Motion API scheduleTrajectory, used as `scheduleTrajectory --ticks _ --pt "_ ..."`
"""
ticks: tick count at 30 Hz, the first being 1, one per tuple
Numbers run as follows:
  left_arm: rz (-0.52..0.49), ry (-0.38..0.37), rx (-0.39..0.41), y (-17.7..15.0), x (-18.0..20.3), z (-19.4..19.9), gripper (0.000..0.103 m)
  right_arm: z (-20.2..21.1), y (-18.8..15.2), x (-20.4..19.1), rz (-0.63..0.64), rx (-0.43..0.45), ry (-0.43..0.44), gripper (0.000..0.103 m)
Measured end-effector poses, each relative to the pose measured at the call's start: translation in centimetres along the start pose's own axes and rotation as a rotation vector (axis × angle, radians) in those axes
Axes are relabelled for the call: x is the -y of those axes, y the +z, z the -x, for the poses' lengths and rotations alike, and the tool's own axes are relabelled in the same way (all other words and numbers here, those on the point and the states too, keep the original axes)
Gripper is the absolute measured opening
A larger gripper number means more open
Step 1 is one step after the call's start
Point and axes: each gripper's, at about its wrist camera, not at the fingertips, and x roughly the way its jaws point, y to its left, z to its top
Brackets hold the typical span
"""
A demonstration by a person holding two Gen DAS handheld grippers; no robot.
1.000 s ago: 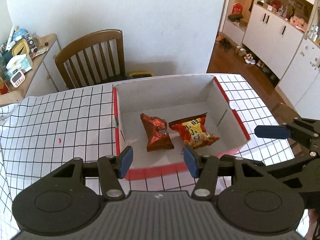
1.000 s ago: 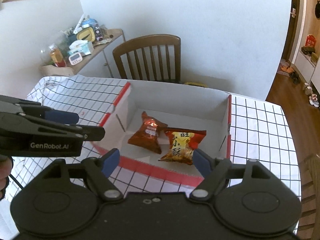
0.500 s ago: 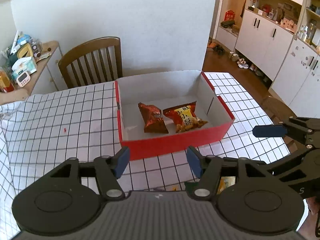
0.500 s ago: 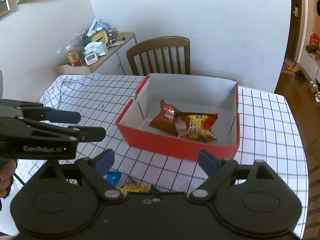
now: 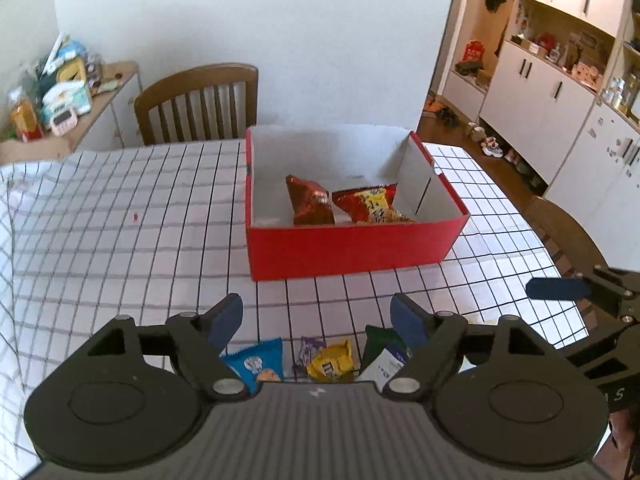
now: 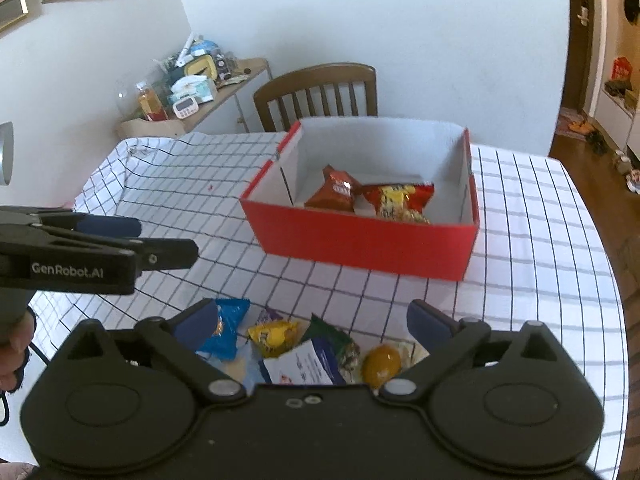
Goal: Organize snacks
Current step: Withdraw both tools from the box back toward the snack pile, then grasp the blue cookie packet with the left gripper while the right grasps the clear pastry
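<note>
Our left gripper (image 5: 316, 316) and right gripper (image 6: 316, 320), jaws just opened wide and empty, hover over loose snack packets (image 6: 280, 332); red box (image 6: 360, 240) at twelve o'clock.

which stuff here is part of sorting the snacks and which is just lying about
Job:
red box
two red snack packs in it
blue pack
yellow pack
green pack
yellow ball

Lying about:
wooden chair
side-shelf clutter
checked tablecloth

A table (image 6: 540, 240) under a white grid-checked cloth carries a red box (image 6: 360, 240). Loose snack packets (image 6: 276, 332) lie on the cloth nearer the camera
</note>
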Motion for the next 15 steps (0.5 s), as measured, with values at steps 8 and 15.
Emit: scheduleTrajectory --ticks 8,15 --pt "0.124 -0.026 -0.080 -2.7 -2.0 -2.5 0.092 -0.7 -3.4 2.2 -0.093 0.002 -0.031 0.103" --pt "0.167 0.061 -0.122 -4.8 -2.9 -5.1 0.092 -2.9 -6.1 4.7 -0.168 -0.056 -0.090 0.102"
